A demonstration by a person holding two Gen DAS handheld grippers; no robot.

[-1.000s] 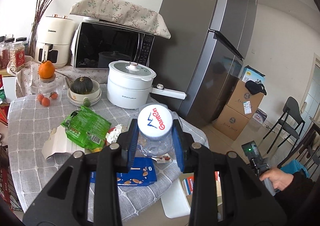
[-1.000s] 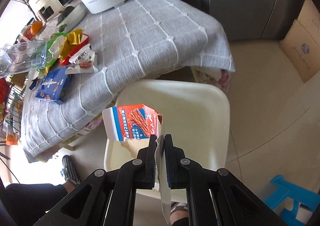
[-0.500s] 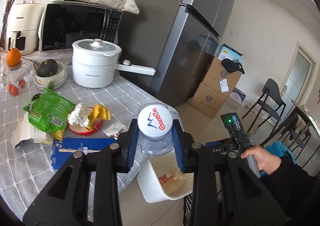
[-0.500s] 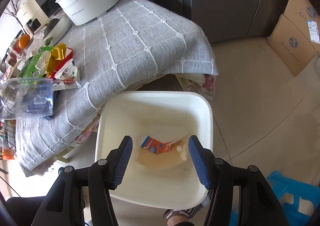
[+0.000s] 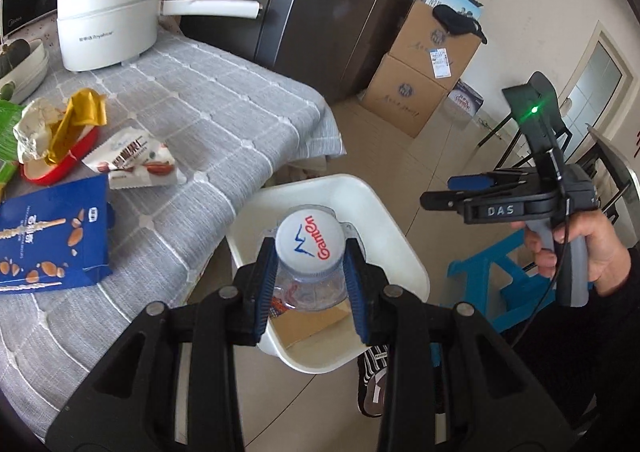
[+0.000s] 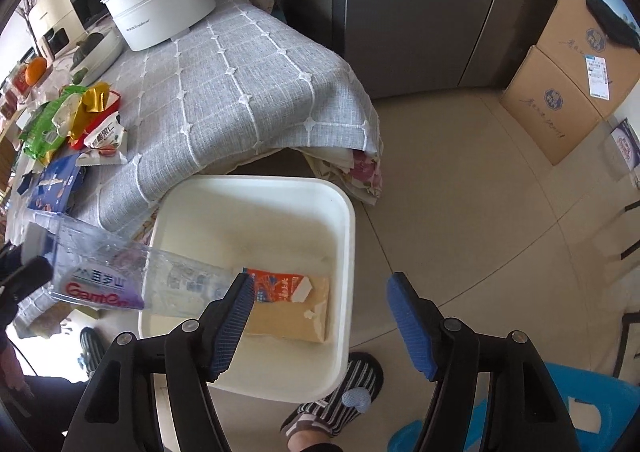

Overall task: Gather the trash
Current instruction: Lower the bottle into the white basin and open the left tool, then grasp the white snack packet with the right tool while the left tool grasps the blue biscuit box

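Observation:
My left gripper (image 5: 310,284) is shut on a clear plastic bottle (image 5: 310,252) with a white Ganten cap, held over the white trash bin (image 5: 384,220). In the right wrist view the bottle (image 6: 132,278) points into the bin (image 6: 344,244) from the left. A red snack carton (image 6: 288,304) lies flat inside the bin. My right gripper (image 6: 320,318) is open and empty above the bin; it also shows in the left wrist view (image 5: 460,192). A blue snack box (image 5: 52,240), a white wrapper (image 5: 132,164) and a red lid with gold foil (image 5: 60,144) lie on the grey tablecloth (image 5: 224,120).
A white electric pot (image 5: 108,28) stands at the table's back. The grey fridge (image 6: 420,4) and cardboard boxes (image 6: 572,68) stand behind. A blue stool (image 5: 496,280) and striped slippers (image 6: 332,408) are beside the bin.
My left gripper carried the bottle from over the table to above the bin. My right gripper opened and dropped the red carton into the bin, then stayed open above it.

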